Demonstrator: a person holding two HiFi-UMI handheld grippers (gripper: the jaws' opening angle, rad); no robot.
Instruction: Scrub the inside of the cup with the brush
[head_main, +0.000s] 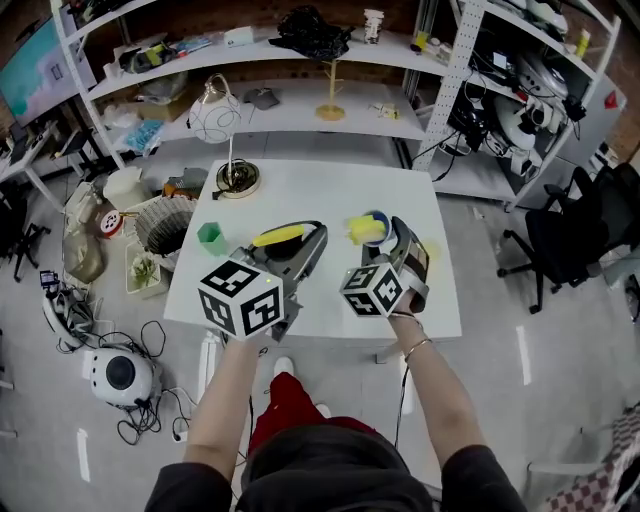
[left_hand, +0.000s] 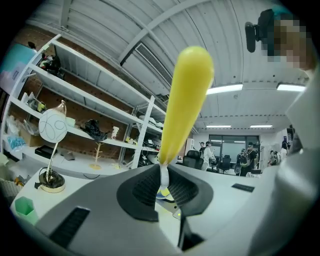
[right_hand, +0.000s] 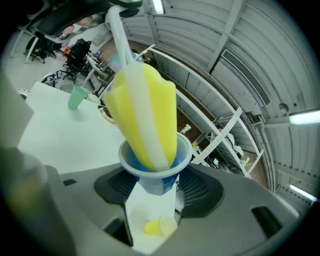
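Observation:
A blue cup sits upright between the jaws of my right gripper, which is shut on it. The brush's yellow and white sponge head is pushed down inside the cup. In the head view the cup and sponge head show just ahead of the right gripper. My left gripper is shut on the brush, whose yellow handle lies along it. In the left gripper view the handle rises from the closed jaws of that gripper. Both are above the white table.
A small green cup stands on the table's left side, a lamp with a gold base at its back left. A wicker basket is on the floor to the left. Shelves stand behind, a black chair to the right.

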